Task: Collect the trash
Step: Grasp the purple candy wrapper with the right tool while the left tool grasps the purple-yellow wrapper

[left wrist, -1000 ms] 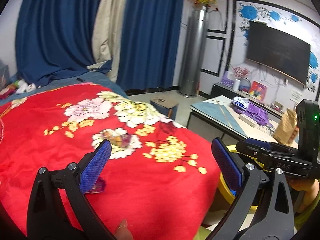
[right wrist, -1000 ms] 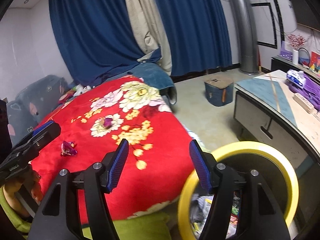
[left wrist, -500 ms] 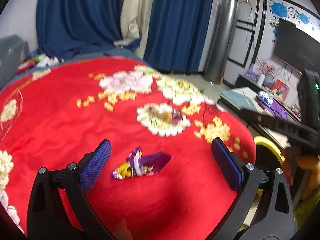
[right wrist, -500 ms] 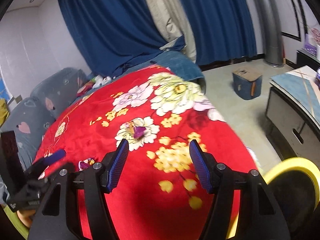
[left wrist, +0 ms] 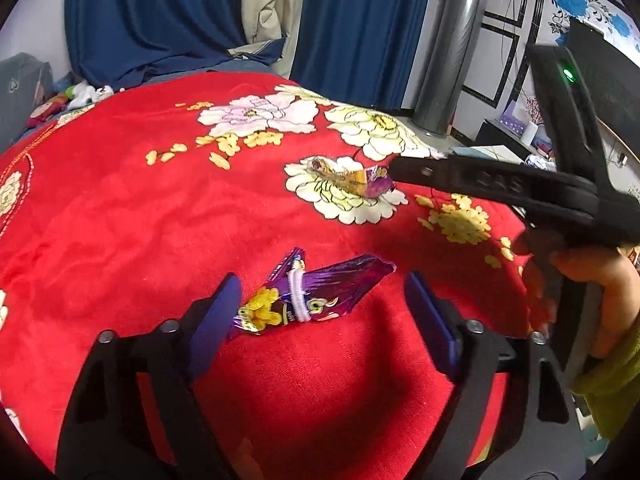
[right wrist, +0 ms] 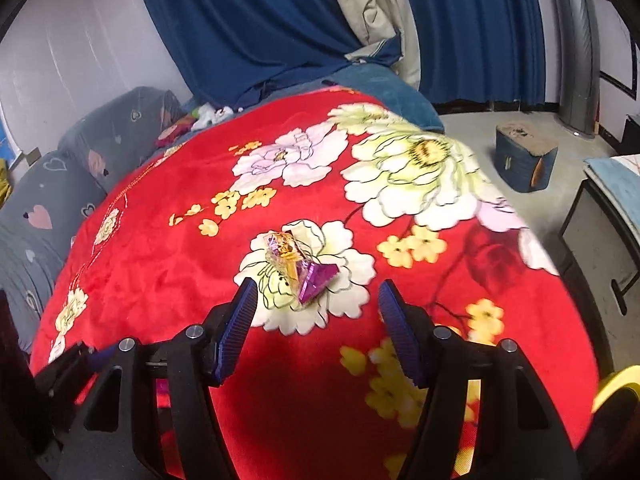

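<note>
Most of both views is filled by a red blanket point(left wrist: 120, 220) printed with large pale flowers, spread over a bed in front of dark blue curtains point(left wrist: 160, 12). At the lower right edge of the right wrist view a yellow rim point(right wrist: 616, 384) of some container shows, its inside hidden. The left gripper point(left wrist: 320, 312) hangs low over the blanket with its jaws apart; they have just been closing in, and a purple snack wrapper point(left wrist: 320, 292) with a white elastic band point(left wrist: 298, 296) round its middle lies flat between them, the left pad just beside the wrapper's yellow end, the right pad clear of it, so nothing is gripped. The right gripper point(right wrist: 314, 304) stands about half open and empty, pointed down at a smaller crumpled purple-and-gold wrapper point(right wrist: 298, 264) that rests on a white flower just beyond its fingertips. In the left wrist view this gripper reaches in from the right, its tip touching or nearly touching that wrapper point(left wrist: 352, 180), held by a hand point(left wrist: 600, 292) in a yellow-green sleeve point(left wrist: 616, 384).
</note>
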Motion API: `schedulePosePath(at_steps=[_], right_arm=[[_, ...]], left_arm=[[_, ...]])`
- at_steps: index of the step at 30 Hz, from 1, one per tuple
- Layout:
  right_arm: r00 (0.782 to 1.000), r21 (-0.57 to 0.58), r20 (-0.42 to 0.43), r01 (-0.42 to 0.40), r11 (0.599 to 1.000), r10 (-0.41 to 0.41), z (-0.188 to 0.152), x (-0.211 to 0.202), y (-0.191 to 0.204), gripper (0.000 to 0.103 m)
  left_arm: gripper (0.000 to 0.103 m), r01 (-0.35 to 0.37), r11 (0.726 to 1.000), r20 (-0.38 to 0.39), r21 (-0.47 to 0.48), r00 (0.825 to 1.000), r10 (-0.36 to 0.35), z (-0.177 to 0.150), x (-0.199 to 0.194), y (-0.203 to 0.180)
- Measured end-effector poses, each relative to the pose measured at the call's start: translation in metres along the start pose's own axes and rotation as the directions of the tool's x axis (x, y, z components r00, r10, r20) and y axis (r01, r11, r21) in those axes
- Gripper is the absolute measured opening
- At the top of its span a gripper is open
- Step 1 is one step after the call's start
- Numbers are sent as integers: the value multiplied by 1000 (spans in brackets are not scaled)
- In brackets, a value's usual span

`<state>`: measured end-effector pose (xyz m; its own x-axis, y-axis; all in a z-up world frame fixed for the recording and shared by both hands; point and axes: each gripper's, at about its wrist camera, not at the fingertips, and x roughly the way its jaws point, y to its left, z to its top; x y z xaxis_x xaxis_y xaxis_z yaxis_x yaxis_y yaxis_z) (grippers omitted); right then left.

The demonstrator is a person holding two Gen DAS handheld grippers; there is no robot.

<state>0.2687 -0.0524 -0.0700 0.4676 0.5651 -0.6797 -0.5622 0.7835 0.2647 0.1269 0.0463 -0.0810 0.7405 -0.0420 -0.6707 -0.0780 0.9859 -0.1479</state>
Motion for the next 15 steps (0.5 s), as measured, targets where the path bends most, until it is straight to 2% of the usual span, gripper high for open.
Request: schedulePosePath(at_steps=[4,7,11,13,15], right_arm=[[1000,11,-26,0,1000,0,4,17,3,60],[999,39,-40,-8,999,10,6,27,1,59],[998,79,-52,-34,996,38,5,36,-2,48],[997,86,-54,-42,995,47,4,39,-2,39],[998,90,-51,-44,995,49,3,38,-3,23]], left_arm=[[60,5,1000,-12,-17,1000,-6,-2,6,4],[57,12,1000,-14,-25,1000,-12,-2,8,5],[49,18,1000,-17,-13,1000,-18,-4,8,2],[44,24,1000,-18,-12,1000,-25,-4,7,1],[41,29,1000,-18,-11,999,-30,-5,7,0]])
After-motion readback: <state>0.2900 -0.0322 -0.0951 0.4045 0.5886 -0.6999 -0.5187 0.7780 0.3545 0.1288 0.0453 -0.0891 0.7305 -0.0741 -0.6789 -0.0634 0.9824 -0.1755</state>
